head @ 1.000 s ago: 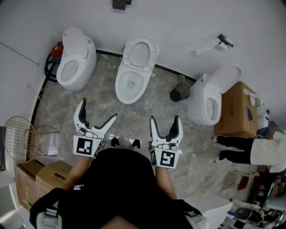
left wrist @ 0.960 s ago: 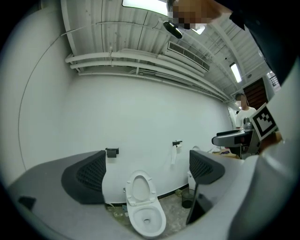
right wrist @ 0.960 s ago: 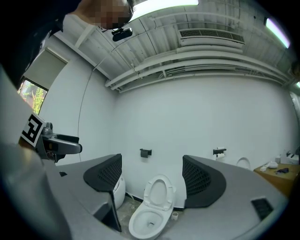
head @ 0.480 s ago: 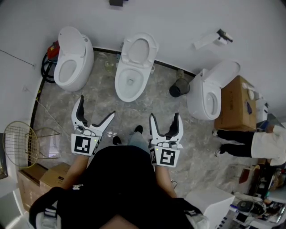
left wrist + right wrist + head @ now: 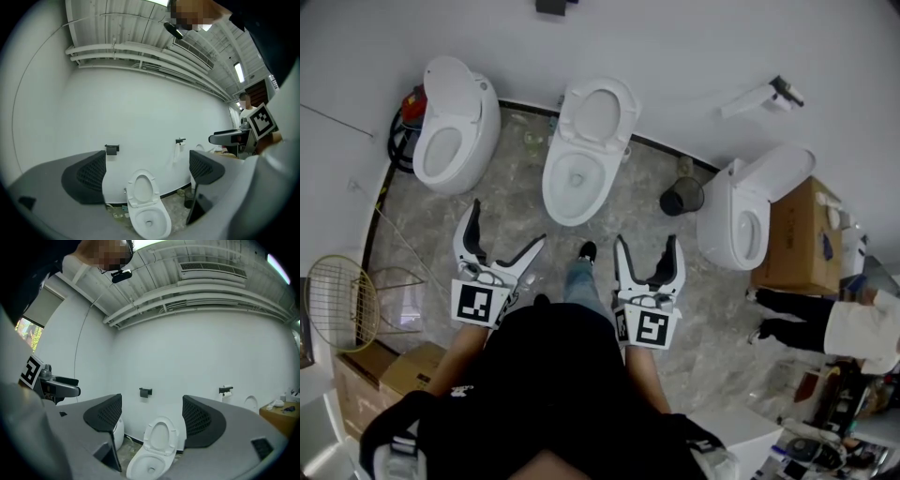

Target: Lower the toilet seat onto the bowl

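toilet (image 5: 581,150): glossy white | floor (image 5: 647,216): mottled grey stone look | box (image 5: 795,234): brown cardboard | gripper pads (image 5: 89,176): matt black mesh

White wall (image 5: 675,56) across top w/ black skirting (image 5: 656,147) at its foot, grey marbled floor (image 5: 516,211) mid-frame, paper-roll holder (image 5: 766,96) upper right, black bin (image 5: 680,197) right of centre, cardboard box (image 5: 797,234) at right edge, wire basket (image 5: 337,302) at left, ribbed ceiling (image 5: 211,287) atop right gripper view.

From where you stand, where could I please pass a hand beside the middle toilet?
Bare floor lies between the middle toilet and the left toilet, and in front of it. The right side is tighter: a black bin stands by the right toilet.
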Motion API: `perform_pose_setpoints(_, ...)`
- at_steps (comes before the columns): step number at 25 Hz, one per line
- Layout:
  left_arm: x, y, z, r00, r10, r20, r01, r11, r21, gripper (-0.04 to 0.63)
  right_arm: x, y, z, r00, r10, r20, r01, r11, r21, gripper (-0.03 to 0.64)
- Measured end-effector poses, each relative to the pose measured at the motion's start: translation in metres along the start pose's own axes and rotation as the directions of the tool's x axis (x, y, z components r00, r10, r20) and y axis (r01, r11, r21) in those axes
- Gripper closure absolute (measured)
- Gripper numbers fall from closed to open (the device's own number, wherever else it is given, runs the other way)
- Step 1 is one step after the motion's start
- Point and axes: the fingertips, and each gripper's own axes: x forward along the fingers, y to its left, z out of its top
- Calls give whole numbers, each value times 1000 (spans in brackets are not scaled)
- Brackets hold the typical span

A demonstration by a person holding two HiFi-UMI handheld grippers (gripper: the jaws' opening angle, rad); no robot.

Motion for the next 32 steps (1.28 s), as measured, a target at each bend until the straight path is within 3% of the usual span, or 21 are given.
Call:
perform_pose_setpoints(8, 100, 5, 5, 1000, 23, -17, -23, 1000, 9, 58, 79, -52, -3, 1000, 26, 3, -26, 1000, 7, 215)
perform_pose_setpoints(16, 204, -19, 15, 998, 47, -39, -46, 999, 26, 58, 149, -127, 0, 998, 64, 12, -64, 997, 39, 215)
perform_pose_setpoints(24, 243, -16, 0, 994, 65, -92, -64, 998, 12, 58, 189, -149, -18, 995, 98, -23, -96, 993, 67, 215)
perform_pose_setpoints(32, 264, -2, -24, 991, 18, -134, -16, 1000, 17, 58, 212, -146, -44, 994, 86, -71, -81, 994, 73, 215)
